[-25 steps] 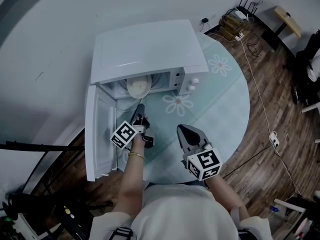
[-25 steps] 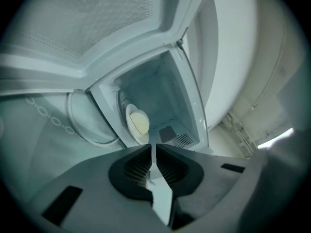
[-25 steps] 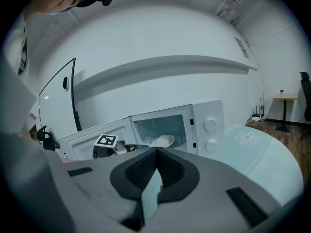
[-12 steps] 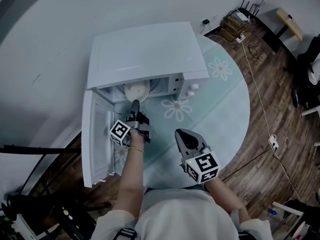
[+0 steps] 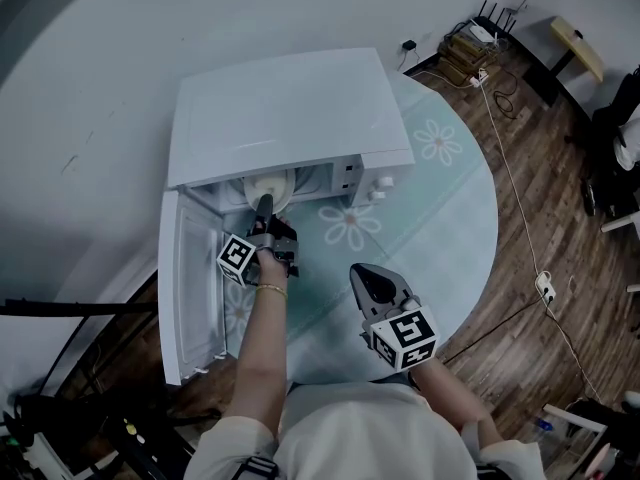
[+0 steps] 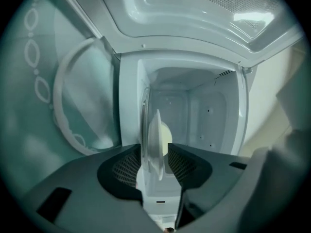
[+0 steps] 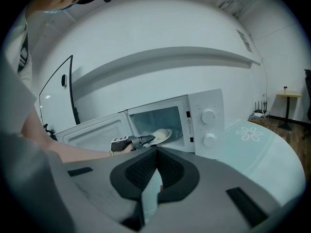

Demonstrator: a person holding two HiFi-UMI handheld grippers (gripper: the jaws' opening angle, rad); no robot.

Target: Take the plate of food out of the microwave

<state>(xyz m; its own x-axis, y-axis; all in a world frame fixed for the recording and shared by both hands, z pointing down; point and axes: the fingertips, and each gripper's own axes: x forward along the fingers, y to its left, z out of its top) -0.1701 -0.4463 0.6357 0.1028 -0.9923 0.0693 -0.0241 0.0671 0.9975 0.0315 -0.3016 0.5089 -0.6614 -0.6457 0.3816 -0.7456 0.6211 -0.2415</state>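
Microwave [image 5: 285,113] on the far left edge of the floral table [image 5: 440,218], wood floor [image 5: 545,168] beyond; only its own view shows the left gripper [image 6: 154,148] freshly spread astride the plate [image 6: 156,137]; right gripper [image 7: 156,150] pressed together.

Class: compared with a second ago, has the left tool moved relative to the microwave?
Yes: the left tool went toward the microwave mouth; its jaws have just been opening, plate rim between them.

Left tongs [image 5: 264,206] reached microwave [image 5: 290,108] mouth, jaws just opened around plate [image 6: 156,136] rim
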